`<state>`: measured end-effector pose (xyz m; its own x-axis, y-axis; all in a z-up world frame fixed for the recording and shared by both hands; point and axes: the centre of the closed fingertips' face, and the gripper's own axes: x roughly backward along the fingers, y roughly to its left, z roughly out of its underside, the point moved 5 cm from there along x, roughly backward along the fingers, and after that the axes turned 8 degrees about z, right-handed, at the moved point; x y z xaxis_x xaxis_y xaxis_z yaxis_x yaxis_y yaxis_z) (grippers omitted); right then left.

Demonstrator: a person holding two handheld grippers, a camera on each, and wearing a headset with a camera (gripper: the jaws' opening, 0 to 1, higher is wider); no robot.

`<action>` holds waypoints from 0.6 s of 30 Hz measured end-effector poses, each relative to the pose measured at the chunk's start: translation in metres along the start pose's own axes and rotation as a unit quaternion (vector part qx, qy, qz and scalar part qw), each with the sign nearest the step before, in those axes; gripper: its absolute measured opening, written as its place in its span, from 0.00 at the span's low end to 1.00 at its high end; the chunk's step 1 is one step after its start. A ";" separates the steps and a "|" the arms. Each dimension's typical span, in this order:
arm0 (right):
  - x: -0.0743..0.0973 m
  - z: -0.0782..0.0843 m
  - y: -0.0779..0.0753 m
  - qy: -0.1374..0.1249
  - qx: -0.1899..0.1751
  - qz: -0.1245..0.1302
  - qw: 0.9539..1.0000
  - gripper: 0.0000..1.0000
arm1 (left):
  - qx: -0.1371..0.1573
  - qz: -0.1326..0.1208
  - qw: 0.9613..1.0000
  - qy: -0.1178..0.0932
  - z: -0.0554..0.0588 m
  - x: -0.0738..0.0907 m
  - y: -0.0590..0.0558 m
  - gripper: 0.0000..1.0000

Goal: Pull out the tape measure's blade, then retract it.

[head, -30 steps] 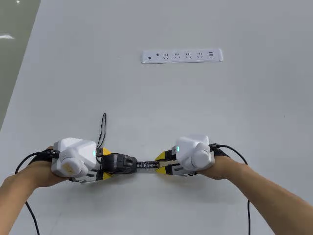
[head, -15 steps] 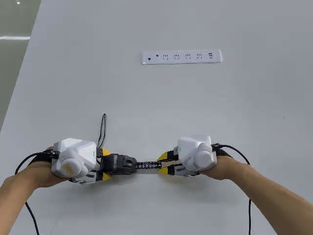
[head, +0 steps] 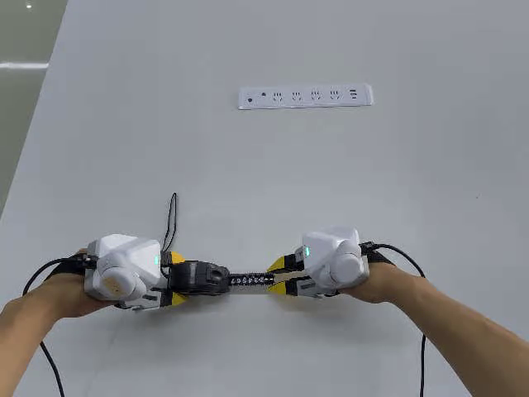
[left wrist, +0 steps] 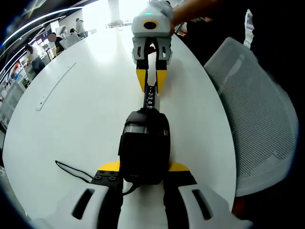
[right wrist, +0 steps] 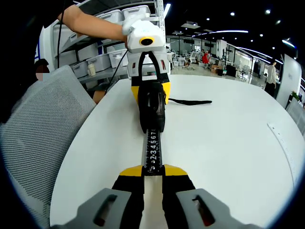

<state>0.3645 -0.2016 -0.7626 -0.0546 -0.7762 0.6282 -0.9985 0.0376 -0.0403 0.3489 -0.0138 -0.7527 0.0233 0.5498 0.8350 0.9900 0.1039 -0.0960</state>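
Here, a tape measure held between two hand-held grippers

Seen from the head view, a person's two hands hold grippers low over the near edge of a white table (head: 248,165). The left gripper (head: 177,277) has its yellow-tipped jaws closed against the sides of the tape measure's black case (head: 200,278), which sits just right of that gripper. A short length of blade (head: 250,279), black with white numerals, runs rightward from the case to the right gripper (head: 278,278). That gripper's jaws are pinched almost together on the blade's free end.

In the right gripper view the numerals 2 to 7 can be read along the blade between the yellow tips and the case. A thin black strap (head: 172,222) trails from the case toward the far side of the table, lying loose on the surface. Well beyond the grippers, at the far middle of the table, lies a white power strip (head: 305,96). A grey mesh chair back (left wrist: 248,109) stands beside the table's near edge in the left gripper view.
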 end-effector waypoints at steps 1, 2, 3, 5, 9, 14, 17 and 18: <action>0.000 0.000 0.000 0.000 0.001 0.000 1.000 0.11 | 0.000 0.000 1.000 0.000 0.000 0.000 0.000 0.29; 0.000 0.000 0.000 0.000 0.001 0.000 1.000 0.11 | 0.000 0.000 1.000 0.001 0.000 0.000 0.000 0.29; 0.000 0.000 0.000 -0.001 0.001 0.000 1.000 0.11 | 0.000 0.000 1.000 0.001 0.000 0.000 0.000 0.29; 0.001 -0.001 0.000 -0.001 0.002 0.000 1.000 0.11 | 0.000 0.000 1.000 0.001 -0.001 0.001 0.000 0.29; 0.002 0.000 0.000 -0.001 0.003 -0.001 1.000 0.11 | 0.001 0.000 1.000 0.001 -0.002 0.001 -0.001 0.29; 0.005 0.002 -0.001 0.001 0.003 -0.001 1.000 0.11 | 0.002 0.000 1.000 0.001 -0.001 0.001 0.000 0.29; 0.006 0.003 -0.001 0.002 0.003 -0.001 1.000 0.12 | 0.002 0.000 1.000 0.000 -0.001 0.001 -0.001 0.29; 0.007 0.003 -0.001 0.003 0.003 -0.001 1.000 0.12 | 0.002 0.000 1.000 0.000 -0.001 0.001 -0.001 0.29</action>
<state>0.3649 -0.2090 -0.7611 -0.0533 -0.7730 0.6322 -0.9985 0.0322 -0.0447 0.3485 -0.0141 -0.7515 0.0225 0.5492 0.8354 0.9894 0.1075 -0.0973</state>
